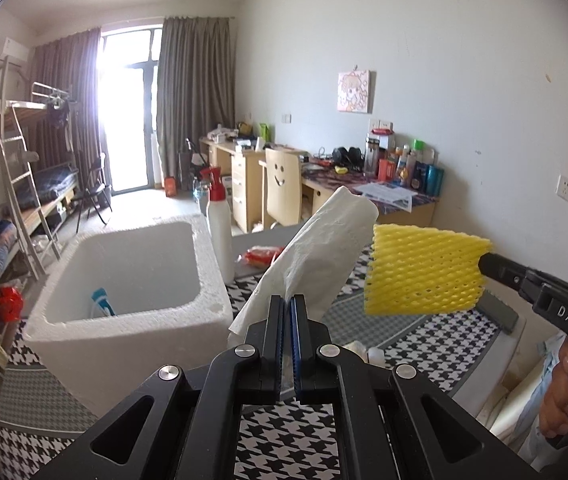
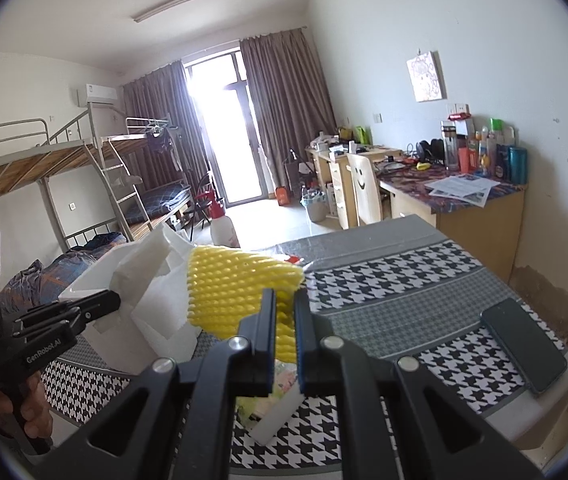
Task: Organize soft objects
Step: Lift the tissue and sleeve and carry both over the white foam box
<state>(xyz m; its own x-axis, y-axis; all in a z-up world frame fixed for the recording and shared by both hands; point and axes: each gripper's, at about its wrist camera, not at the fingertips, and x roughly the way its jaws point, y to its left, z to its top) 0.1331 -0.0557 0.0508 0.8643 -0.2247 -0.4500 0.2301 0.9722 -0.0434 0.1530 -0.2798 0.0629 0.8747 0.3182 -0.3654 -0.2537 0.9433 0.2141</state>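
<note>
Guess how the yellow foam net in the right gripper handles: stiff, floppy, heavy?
Probably light: the yellow foam net juts out level from the right gripper, pinched at one edge, without drooping. Likely springy and compressible, given its open mesh. Unlikely to roll; it looks flattened.

1. Table [image 2: 424,280]: covered with a black-and-white houndstooth cloth banded in grey.
2. White foam box [image 1: 131,320]: open-topped, standing on the table's left side; a blue-and-white item lies inside.
3. White spray bottle [image 1: 219,232]: red trigger head, upright, just beside the box's far corner.
4. Red-orange packet [image 1: 261,256]: lying flat near the bottle.
5. Dark phone [image 2: 524,348]: lying flat at the table's right edge.
</note>
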